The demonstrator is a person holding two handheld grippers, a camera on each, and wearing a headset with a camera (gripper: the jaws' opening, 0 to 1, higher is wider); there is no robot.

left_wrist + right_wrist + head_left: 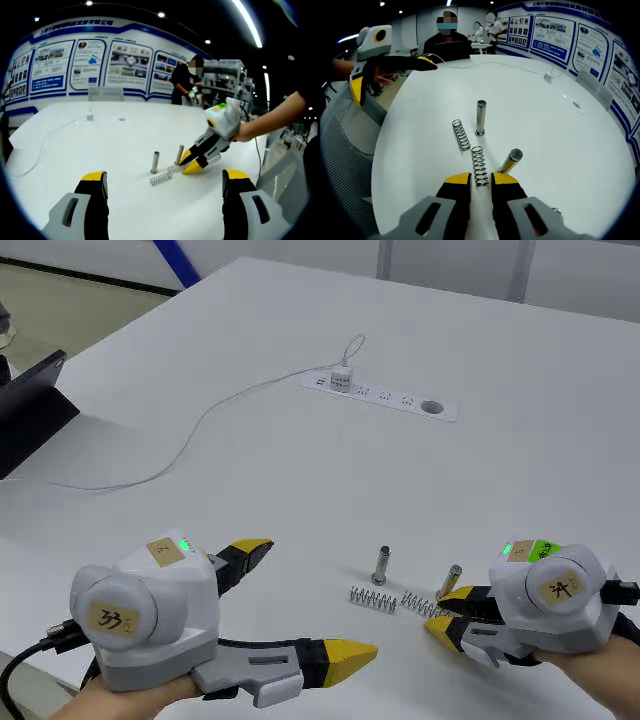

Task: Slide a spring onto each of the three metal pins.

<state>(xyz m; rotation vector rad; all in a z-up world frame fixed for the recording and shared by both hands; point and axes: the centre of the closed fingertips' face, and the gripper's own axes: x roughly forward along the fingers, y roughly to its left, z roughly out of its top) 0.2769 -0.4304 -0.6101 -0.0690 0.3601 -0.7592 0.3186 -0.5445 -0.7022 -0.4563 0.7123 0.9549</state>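
Big white worktop (pixel 300 470) in a bright room, with blue-edged posters (pixel 90 60) along the wall and a person (pixel 182 82) standing at the back. Far across the worktop, a white power strip (pixel 385 397) with a plug (pixel 341 379) and a long thin cable (pixel 190 435). At the left edge, a dark tablet (pixel 25 410). Close by, an upright pin (pixel 480 117) and a leaning pin (pixel 510 161). Left gripper (pixel 315 597) wide open, holding nothing, well apart from the pins. Right gripper (pixel 481 179) almost closed, with the end of the near spring (pixel 479 165) between its tips; cannot tell whether squeezed. Far spring (pixel 461 134) flat on the worktop, just beside the upright pin.
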